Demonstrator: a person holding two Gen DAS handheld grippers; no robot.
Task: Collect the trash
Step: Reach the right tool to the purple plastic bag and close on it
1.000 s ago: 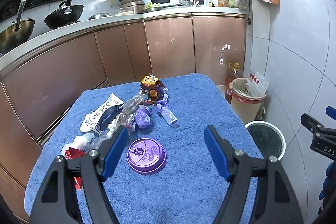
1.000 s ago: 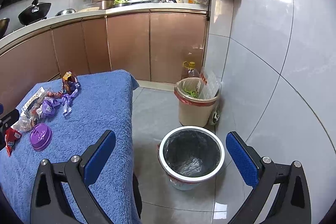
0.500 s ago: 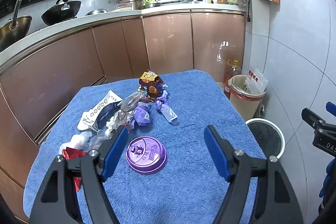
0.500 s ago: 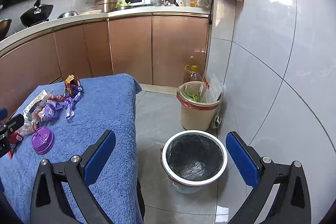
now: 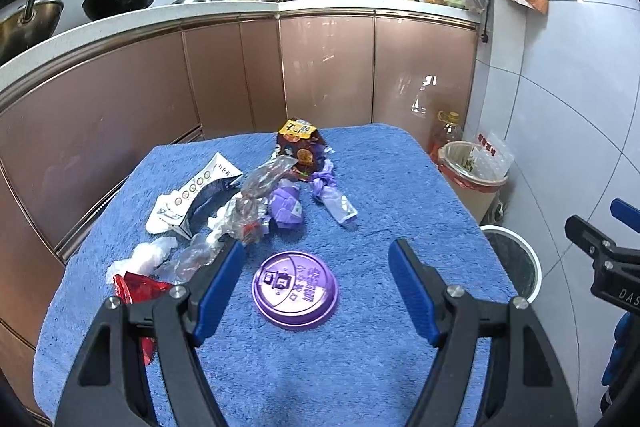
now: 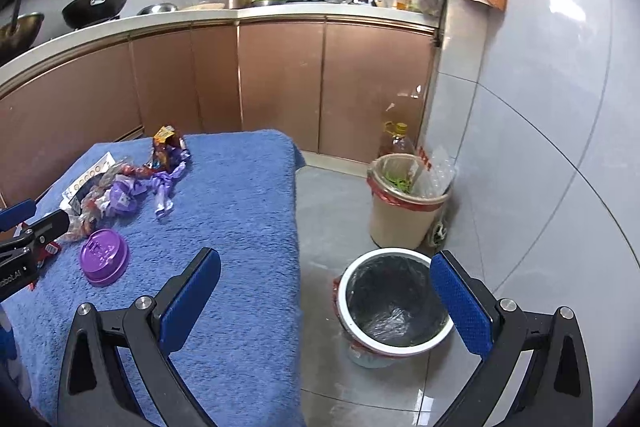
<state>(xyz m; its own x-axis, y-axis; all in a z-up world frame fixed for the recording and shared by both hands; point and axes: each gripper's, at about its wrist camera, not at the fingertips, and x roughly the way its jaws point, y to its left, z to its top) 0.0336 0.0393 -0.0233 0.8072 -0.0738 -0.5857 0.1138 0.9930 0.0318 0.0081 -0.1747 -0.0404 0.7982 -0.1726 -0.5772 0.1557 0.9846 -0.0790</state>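
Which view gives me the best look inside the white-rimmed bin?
Right wrist view: the white-rimmed bin sits between the open right gripper, black liner visible to the bottom. The left wrist view shows only part of its rim, cut off by the blue towel's edge.

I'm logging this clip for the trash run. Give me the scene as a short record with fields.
surface: blue towel
nearest trash: purple lid, flat on the towel
other trash: wrapper pile, red wrapper
bins: white-rimmed bin with black liner; beige bin behind it
left gripper: open, around the lid
right gripper: open, empty
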